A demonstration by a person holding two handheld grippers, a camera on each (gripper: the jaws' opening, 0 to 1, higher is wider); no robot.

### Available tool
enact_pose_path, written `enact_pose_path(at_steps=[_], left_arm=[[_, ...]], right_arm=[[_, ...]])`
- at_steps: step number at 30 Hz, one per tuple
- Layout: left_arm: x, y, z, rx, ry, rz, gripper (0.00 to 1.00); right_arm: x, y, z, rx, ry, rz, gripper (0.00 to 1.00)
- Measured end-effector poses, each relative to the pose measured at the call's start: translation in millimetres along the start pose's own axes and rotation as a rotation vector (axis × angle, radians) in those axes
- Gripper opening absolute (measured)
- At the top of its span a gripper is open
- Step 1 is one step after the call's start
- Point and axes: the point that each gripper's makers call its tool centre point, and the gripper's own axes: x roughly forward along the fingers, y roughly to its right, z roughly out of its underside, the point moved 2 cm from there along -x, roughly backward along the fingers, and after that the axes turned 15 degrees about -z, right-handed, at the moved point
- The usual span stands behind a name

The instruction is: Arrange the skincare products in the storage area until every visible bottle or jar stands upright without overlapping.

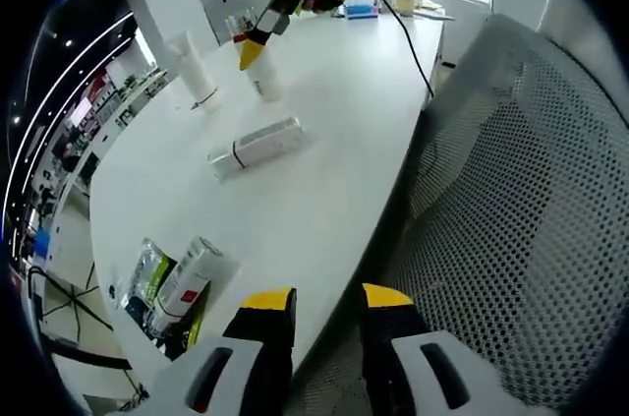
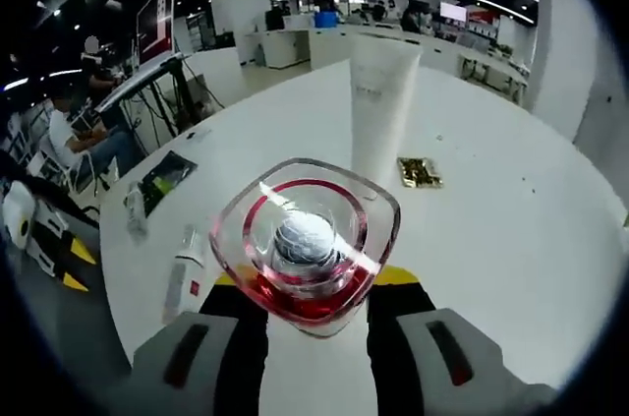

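Observation:
My right gripper (image 2: 310, 283) is shut on a clear glass bottle (image 2: 305, 239) with a red rim and a silver cap, seen from above. In the left gripper view a hand holds that gripper (image 1: 252, 50) over the same bottle (image 1: 265, 80) far across the white table (image 1: 324, 190). A tall white tube (image 2: 378, 106) stands upright just beyond it, also seen as the white tube (image 1: 192, 67). One white bottle (image 1: 256, 146) lies on its side mid-table. Another white tube with a red label (image 1: 189, 278) lies on a dark green packet (image 1: 147, 273). My left gripper (image 1: 329, 298) is open at the table's edge.
A grey mesh chair (image 1: 521, 209) sits against the table's edge on the right. A small gold packet (image 2: 421, 172) lies beside the standing tube. A lying white tube (image 2: 182, 278) and a dark packet (image 2: 162, 180) are to the left. People sit at desks behind.

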Motion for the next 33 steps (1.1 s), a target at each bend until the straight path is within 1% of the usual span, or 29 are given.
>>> enact_pose_path(at_steps=[4, 6, 9, 16, 21, 24, 33], left_arm=[[1, 0.7, 1.3, 0.001, -0.009, 0.004, 0.25], [0, 0.9, 1.5, 0.002, -0.011, 0.006, 0.25], [1, 1.5, 2.5, 0.0, -0.016, 0.01, 0.25], [1, 1.8, 2.4, -0.001, -0.017, 0.013, 0.25], [1, 3.5, 2.4, 0.003, -0.016, 0.023, 0.25], [0, 2.2, -0.4, 0.002, -0.001, 0.015, 0.25], [0, 5.1, 1.4, 0.014, -0.011, 0.033, 0.25]], right_arm=[[2, 1, 1.8, -0.016, -0.003, -0.009, 0.35], [2, 3, 1.2, -0.035, -0.01, 0.004, 0.35], [3, 4, -0.7, -0.03, -0.023, 0.013, 0.34], [2, 6, -0.9, -0.021, -0.025, 0.022, 0.34], [1, 10, -1.7, 0.009, -0.007, 0.042, 0.33], [0, 11, -5.3, 0.008, 0.006, 0.04, 0.33], [-3, 22, -26.9, 0.021, 0.062, 0.066, 0.33]])
